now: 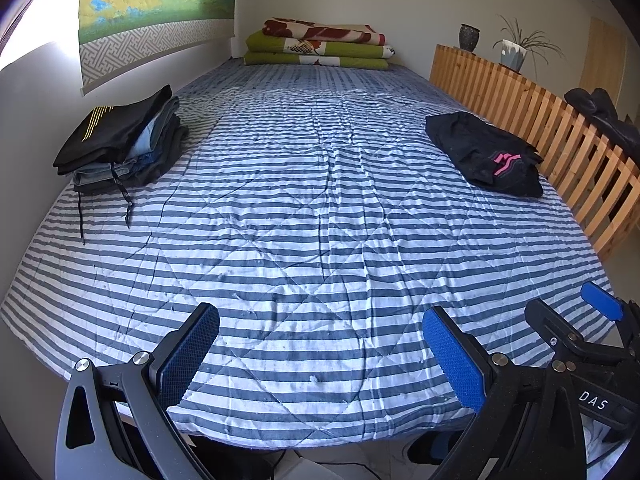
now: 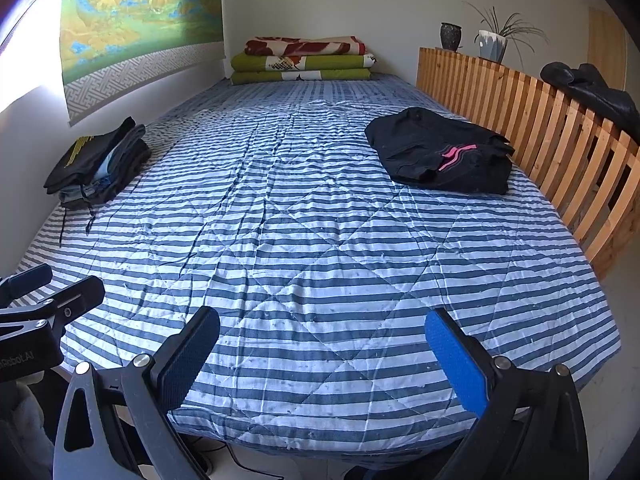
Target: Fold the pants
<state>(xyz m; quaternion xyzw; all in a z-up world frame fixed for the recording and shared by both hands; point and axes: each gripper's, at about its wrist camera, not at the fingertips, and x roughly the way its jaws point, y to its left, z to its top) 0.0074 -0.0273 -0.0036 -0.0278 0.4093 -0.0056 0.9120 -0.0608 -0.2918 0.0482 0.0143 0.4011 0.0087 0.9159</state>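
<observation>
Both grippers are held over the near edge of the bed (image 1: 320, 200), angled down, nothing touched. Left gripper (image 1: 320, 344): jaws spread wide, blue pads (image 1: 454, 360) clear, only striped quilt seen btwn them. Right gripper (image 2: 322, 344): same, jaws fully apart, nothing held; it's also seen at the right edge of the left wrist view, just beside the left gripper.

Black pants w/ pink stripes (image 2: 440, 152) are laid in a loose, crumpled heap on the right side of the bed, near the wooden slat rail (image 2: 540, 120), well apart from both grippers. Not flat; exact fold state can't be told.

Stack of folded clothes (image 1: 120, 140) is seen on the left side by the wall, black item w/ yellow lines on top, drawstrings trailing onto the quilt. Folded blankets (image 1: 316, 44) are piled at the far end. Two pots, one w/ a plant (image 1: 514, 50), are set on top of the rail.
</observation>
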